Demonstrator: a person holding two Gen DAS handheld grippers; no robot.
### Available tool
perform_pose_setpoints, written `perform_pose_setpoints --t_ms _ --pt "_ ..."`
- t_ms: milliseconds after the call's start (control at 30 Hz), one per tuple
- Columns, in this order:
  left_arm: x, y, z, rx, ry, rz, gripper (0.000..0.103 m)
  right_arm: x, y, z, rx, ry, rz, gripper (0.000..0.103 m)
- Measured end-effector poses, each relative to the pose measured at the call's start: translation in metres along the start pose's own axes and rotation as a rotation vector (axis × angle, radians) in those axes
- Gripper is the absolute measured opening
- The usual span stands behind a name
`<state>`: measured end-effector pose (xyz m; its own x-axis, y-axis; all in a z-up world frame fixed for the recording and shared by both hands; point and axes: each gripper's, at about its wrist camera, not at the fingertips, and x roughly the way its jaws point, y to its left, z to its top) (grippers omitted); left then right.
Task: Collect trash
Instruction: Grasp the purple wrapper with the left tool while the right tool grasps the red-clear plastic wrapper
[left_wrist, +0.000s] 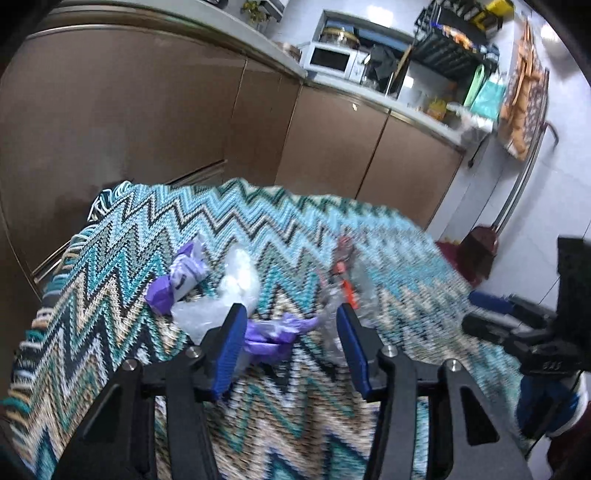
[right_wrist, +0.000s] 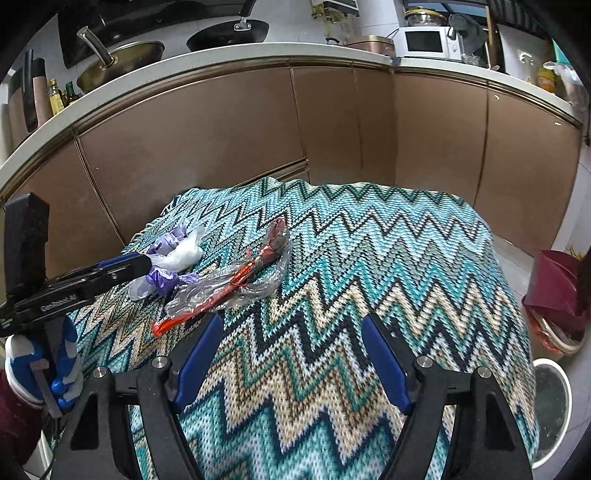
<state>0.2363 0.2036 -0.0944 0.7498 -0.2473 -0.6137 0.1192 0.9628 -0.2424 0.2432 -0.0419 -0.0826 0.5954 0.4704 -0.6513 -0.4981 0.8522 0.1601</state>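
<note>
A bench (right_wrist: 406, 258) draped in a teal zigzag knit cloth fills both views, with brown cabinets behind and a white bin (right_wrist: 550, 406) on the floor at the right edge. The trash lies toward the bench's far left. The longest piece is a crumpled clear wrapper with an orange-red strip (right_wrist: 229, 284), its long axis running diagonally from near-left to far-right. Beside it sits a clump of clear and white plastic (left_wrist: 236, 284), then the smaller purple wrappers (left_wrist: 273, 332).

The left claw (left_wrist: 291, 343) is released, its jaws straddling a purple wrapper without visibly pressing it; it is clearly the nearer one to that clump. The right claw (right_wrist: 291, 354) is also released, nothing between its jaws, with the long wrapper's near end just ahead and to its left.
</note>
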Motion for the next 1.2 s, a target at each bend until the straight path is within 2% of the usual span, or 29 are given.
perform_pose_setpoints --t_ms 133,300,367,433,600,733,900,1033,1200 --pt "0.015 0.005 -0.01 0.028 0.06 0.013 0.042 0.015 0.003 0.002 -0.012 0.014 0.015 0.076" --pt "0.022 0.004 -0.015 0.046 0.087 -0.007 0.038 0.041 0.011 0.011 -0.018 0.044 0.057 0.075" --pt "0.027 0.003 -0.016 0.052 0.116 -0.02 0.037 0.053 0.014 0.016 -0.008 0.057 0.081 0.068" --pt "0.029 0.003 -0.017 0.052 0.13 -0.046 0.037 0.067 0.017 0.023 0.008 0.071 0.094 0.055" --pt "0.032 0.01 -0.018 0.024 0.157 -0.118 0.037 0.101 0.018 0.036 0.067 0.111 0.121 0.047" --pt "0.032 0.006 -0.019 0.051 0.167 -0.133 0.037 0.12 0.02 0.043 0.081 0.135 0.131 0.043" --pt "0.034 -0.001 -0.02 0.091 0.176 -0.138 0.037 0.137 0.028 0.047 0.046 0.176 0.127 0.026" --pt "0.034 -0.006 -0.02 0.126 0.176 -0.115 0.036 0.131 0.025 0.047 0.052 0.172 0.128 0.011" --pt "0.03 -0.016 -0.018 0.169 0.143 -0.044 0.031 0.083 0.017 0.049 0.064 0.096 0.122 0.009"
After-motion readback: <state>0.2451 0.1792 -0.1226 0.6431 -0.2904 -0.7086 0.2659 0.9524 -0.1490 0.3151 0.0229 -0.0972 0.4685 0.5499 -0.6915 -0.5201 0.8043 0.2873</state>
